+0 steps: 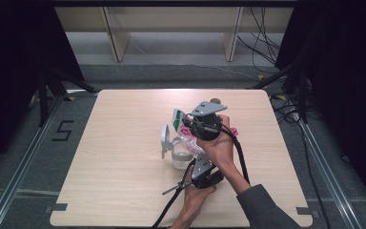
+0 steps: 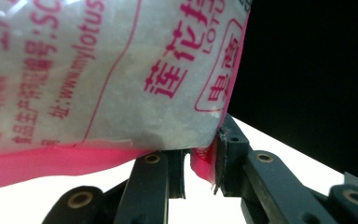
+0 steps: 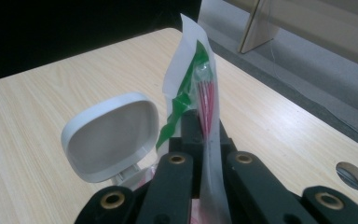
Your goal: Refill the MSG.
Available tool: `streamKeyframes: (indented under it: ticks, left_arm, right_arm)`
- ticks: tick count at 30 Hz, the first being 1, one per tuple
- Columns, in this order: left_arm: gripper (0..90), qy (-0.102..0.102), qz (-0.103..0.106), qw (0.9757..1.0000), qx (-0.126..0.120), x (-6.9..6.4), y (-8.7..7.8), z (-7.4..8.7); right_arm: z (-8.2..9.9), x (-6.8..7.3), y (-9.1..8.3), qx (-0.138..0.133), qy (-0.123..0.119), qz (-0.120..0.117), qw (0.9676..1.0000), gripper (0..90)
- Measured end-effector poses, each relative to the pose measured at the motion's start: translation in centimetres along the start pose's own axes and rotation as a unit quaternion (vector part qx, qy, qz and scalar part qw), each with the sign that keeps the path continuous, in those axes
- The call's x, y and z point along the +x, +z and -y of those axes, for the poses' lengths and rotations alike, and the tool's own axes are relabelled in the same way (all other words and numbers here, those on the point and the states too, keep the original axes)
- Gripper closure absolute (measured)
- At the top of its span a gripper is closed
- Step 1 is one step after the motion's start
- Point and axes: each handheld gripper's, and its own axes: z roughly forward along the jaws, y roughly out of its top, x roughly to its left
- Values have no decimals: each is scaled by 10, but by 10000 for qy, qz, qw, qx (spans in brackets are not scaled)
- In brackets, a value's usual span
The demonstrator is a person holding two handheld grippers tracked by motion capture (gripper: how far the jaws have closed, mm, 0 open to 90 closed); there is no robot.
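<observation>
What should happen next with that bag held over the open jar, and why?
Probably tip the bag a little further toward the jar. The jar's lid stands flipped open, the right tool pinches the bag's top edge, the left tool grips a bottom corner, and white grains fill the bag.

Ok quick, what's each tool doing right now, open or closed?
Left tool: closed on the pink bottom corner of the plastic bag.
Right tool: closed on the bag's top edge, next to the jar's open white lid.
</observation>
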Motion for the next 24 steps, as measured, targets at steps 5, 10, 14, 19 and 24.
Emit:
streamKeyframes:
  ticks: [5, 10, 14, 19, 24]
  left_arm:
    - [758, 9, 11, 10000, -4, -1, 0, 0]
    - [758, 37, -3, 10000, 28, -1, 0, 0]
    - [758, 46, -25, 10000, 43, -1, 0, 0]
    - [758, 37, 2, 10000, 33, -1, 0, 0]
    - [758, 63, -9, 10000, 49, -1, 0, 0]
  right_arm:
    - [1, -1, 0, -20, -68, 41, 10000, 900]
    - [1, -2, 0, -38, -113, 18, 9999, 900]
    - [1, -2, 1, 28, -114, -27, 9999, 900]
    - [1, -1, 1, 63, -118, -16, 9999, 900]
    - [2, -2, 1, -33, 22, 6, 10000, 900]
